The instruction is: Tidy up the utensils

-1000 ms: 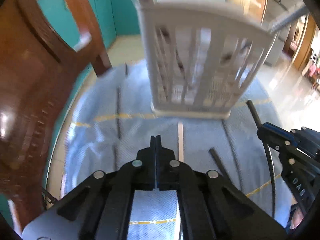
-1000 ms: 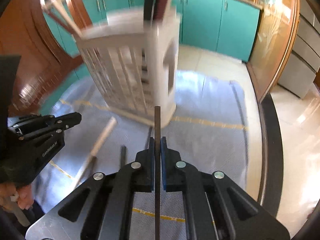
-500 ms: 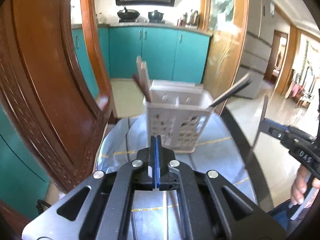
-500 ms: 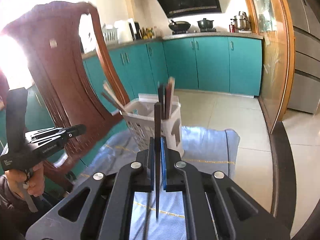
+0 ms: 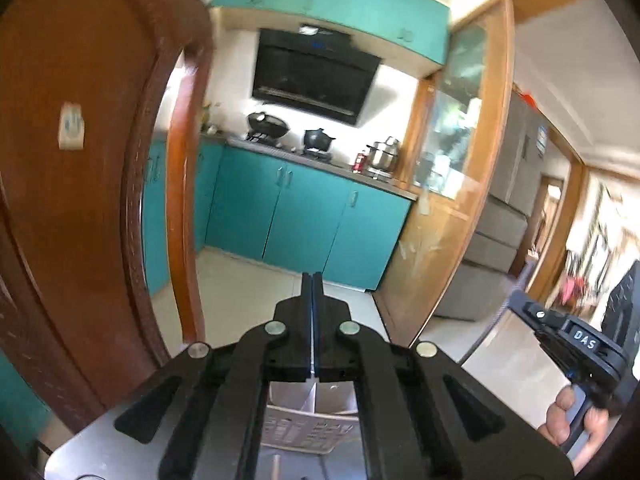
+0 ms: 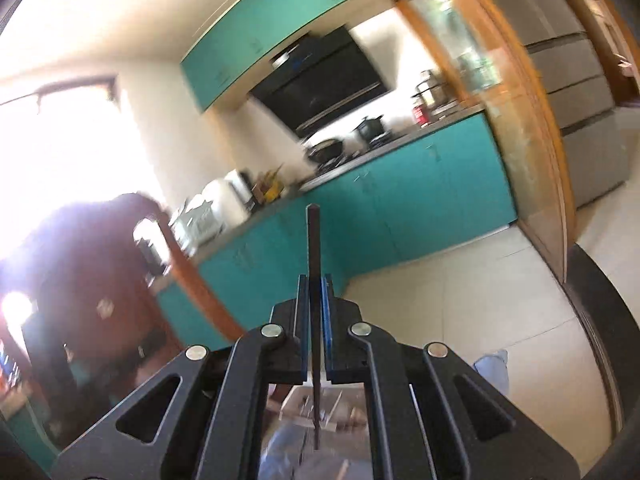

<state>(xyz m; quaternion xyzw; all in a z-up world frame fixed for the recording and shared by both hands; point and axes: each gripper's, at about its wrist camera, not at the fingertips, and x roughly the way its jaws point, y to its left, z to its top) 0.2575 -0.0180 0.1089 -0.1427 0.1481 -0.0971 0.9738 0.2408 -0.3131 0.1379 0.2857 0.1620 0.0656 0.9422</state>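
Chopstick (image 6: 313, 240) slim, dark, straight, pinched in right tool (image 6: 315, 280) | left tool (image 5: 311, 280) closed empty | basket (image 5: 308, 420) white, slotted, perhaps plastic

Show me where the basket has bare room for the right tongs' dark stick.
In the white basket, the two compartments either side of the divider, below the left tongs, look bare. The blurred right view, past the dark stick, shows sticks standing in it.
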